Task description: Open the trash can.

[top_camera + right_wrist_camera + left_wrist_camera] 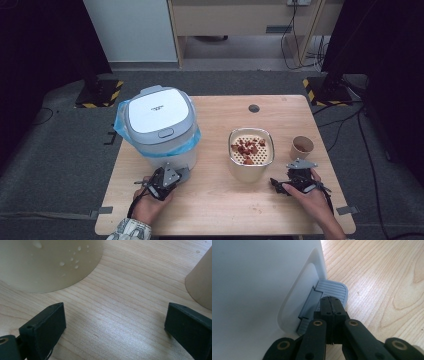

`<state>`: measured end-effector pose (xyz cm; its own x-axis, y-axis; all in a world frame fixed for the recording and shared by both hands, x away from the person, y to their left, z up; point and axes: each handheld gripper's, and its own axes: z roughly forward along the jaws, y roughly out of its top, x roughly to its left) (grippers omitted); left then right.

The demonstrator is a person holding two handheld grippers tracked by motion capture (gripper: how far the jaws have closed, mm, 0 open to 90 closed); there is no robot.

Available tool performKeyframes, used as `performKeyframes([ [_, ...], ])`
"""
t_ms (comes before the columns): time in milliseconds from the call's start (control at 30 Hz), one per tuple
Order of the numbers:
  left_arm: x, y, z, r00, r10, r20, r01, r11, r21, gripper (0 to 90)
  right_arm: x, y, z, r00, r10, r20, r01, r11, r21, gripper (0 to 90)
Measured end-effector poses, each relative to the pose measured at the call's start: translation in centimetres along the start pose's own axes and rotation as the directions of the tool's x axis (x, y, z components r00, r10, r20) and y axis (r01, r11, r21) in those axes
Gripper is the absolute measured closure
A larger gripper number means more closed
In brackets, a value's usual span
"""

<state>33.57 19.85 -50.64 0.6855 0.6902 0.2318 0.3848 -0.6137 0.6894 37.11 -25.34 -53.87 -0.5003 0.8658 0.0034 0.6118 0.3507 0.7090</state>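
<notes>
Left gripper (176,176) closed on nothing, tips pressing the grey pedal (334,290) at the foot of the white bin (159,126).

Three containers counted on the wooden table (215,210): one lidded bin at the left, lid down, lined with a blue bag (121,122), contents hidden; one cream pot (251,152) at the centre, with a perforated insert carrying a small heap of reddish-brown scraps (246,148); one paper cup (302,147) to its right, something brown at its bottom. Two grippers, one per hand. Right gripper (278,185) spread wide, empty, low over bare wood just in front of the pot, cup wall near one jaw.
</notes>
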Motion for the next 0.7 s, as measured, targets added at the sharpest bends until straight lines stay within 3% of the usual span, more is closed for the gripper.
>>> performKeyframes([
  [567,-0.15,-0.15,0.85,0.9999,0.010,0.012,-0.011,0.9986,0.051,89.9,-0.11,0.08,-0.07,0.9999,-0.009,-0.006,0.009,1.000,0.011,5.0],
  [700,-0.14,-0.15,0.86,0.9999,0.012,0.012,-0.013,0.9986,0.052,89.9,-0.30,-0.01,-0.71,0.9994,-0.012,0.032,0.012,1.000,0.003,9.3],
])
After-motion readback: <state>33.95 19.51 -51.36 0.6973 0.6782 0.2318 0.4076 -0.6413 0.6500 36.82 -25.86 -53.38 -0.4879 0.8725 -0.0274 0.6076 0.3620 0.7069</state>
